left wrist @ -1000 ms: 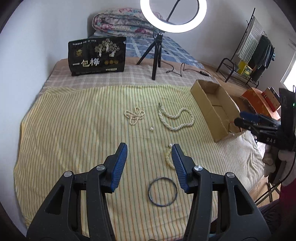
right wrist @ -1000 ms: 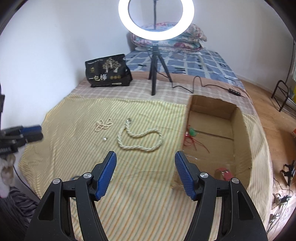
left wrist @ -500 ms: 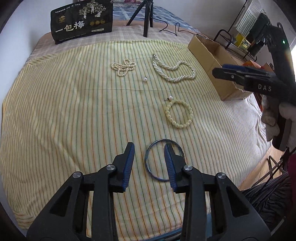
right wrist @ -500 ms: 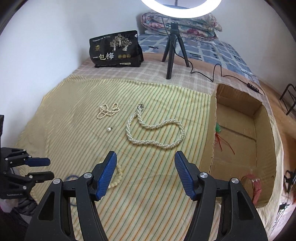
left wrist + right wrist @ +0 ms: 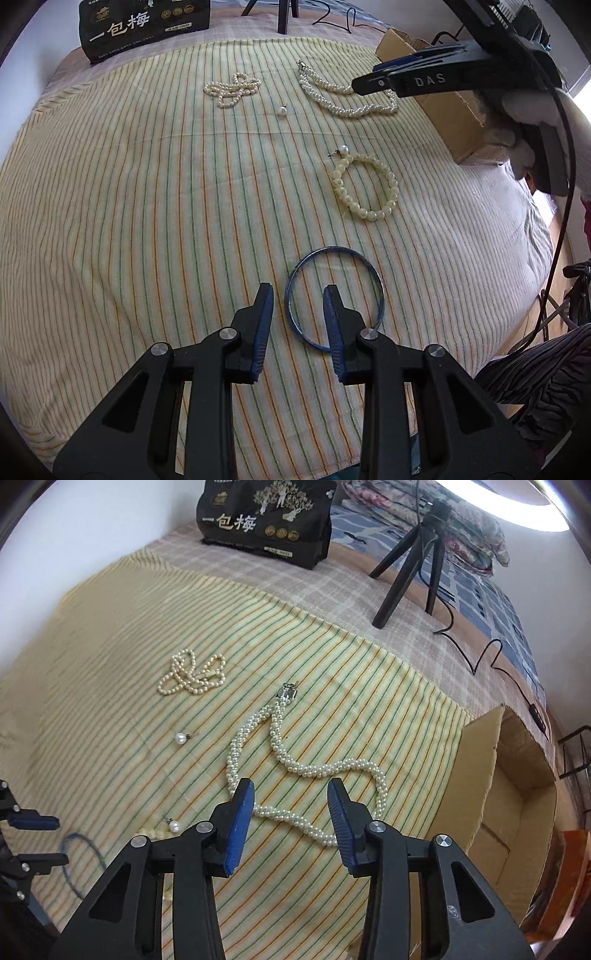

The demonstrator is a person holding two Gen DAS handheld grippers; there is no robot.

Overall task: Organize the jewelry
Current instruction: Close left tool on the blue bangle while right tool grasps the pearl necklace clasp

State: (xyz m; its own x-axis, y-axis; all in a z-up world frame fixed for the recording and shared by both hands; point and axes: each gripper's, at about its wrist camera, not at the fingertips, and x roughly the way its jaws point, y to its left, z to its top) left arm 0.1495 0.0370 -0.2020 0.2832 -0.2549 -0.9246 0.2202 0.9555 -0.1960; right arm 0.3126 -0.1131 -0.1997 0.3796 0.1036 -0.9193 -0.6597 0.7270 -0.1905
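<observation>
Down at the near edge of the bed's striped cloth [image 5: 147,221], the left tongs [image 5: 297,295] stand over the blue bangle [image 5: 334,295]. Their right finger sits inside the ring and their left finger outside it, so the bangle's left rim runs between the two blue pads. The jaws are closing, but the pads do not yet press on the rim.

Farther up the cloth lies a bead bracelet [image 5: 365,188] with a pearl earring [image 5: 343,149] touching its upper edge.

The right tongs [image 5: 290,794] point down over the twisted pearl necklace [image 5: 303,764]. The lower loop of the necklace passes between their fingers, close by the tips; these jaws are closing too, with a gap still showing on both sides of the strand. A second pearl earring [image 5: 181,737] lies apart to the left of the necklace, and a thin pearl strand [image 5: 192,672] is bunched beyond it. The cardboard box [image 5: 517,786] stands just right of the necklace, its flap facing the tongs.
</observation>
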